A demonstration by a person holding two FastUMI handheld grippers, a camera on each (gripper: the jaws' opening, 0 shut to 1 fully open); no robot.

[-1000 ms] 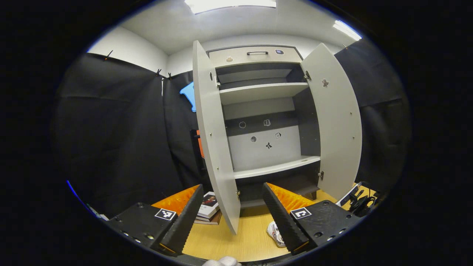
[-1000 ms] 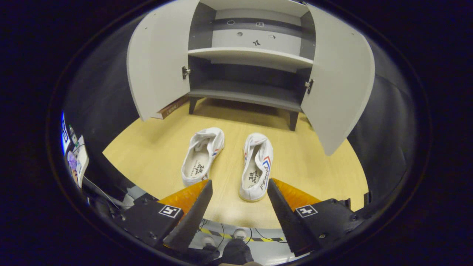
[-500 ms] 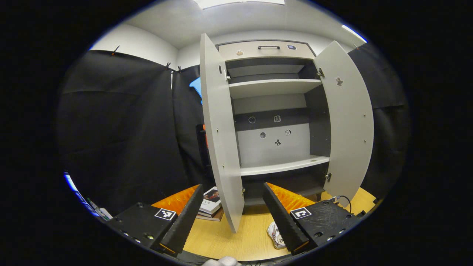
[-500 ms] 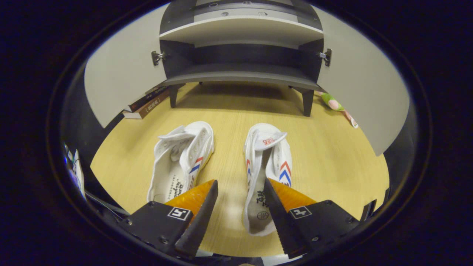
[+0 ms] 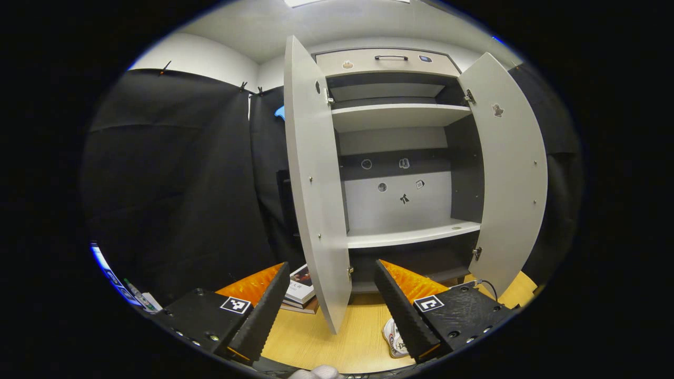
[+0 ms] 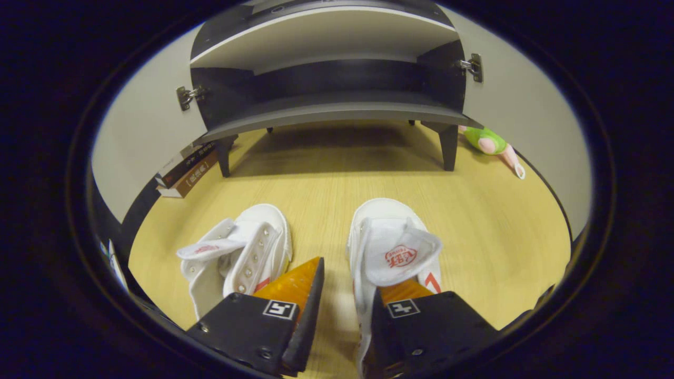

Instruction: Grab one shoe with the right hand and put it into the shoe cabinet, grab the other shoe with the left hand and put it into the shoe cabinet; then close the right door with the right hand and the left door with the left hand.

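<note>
Shoes (image 6: pixel 392 247) are shown at the first stage of the task: both are seen on the wooden floor (image 6: pixel 489 221) in front of the shoe cabinet (image 6: pixel 326 110), neither yet placed inside. In the right gripper view, the right-hand shoe is straddled by the right gripper (image 6: pixel 345 316): its jaws are parted narrowly about the shoe's inner side wall, one finger in the gap between the two shoes and the other inside the shoe, under the tongue. Whether both fingers press on the wall cannot be told, so a completed grasp is not confirmed. The other shoe (image 6: pixel 237 255) lies just beside it, untouched.

In the left gripper view, the left gripper (image 5: pixel 326 310) is held released and empty, well back from the cabinet, with the toe of a shoe (image 5: pixel 392 337) visible on the floor between its fingers.

All steps are judged outstanding: lifting and stowing each shoe, then closing the right door (image 5: pixel 513 168) and the left door (image 5: pixel 313 189), both of which stand wide open.

As for contents, the top shelf (image 5: pixel 400 113), the middle shelf (image 5: pixel 413 236) and the bottom shelf (image 6: pixel 337 108) are seen bare. A stack of books (image 6: pixel 184 171) rests on the floor beside the cabinet's left leg; a soft toy (image 6: pixel 489 145) lies near its right leg.
</note>
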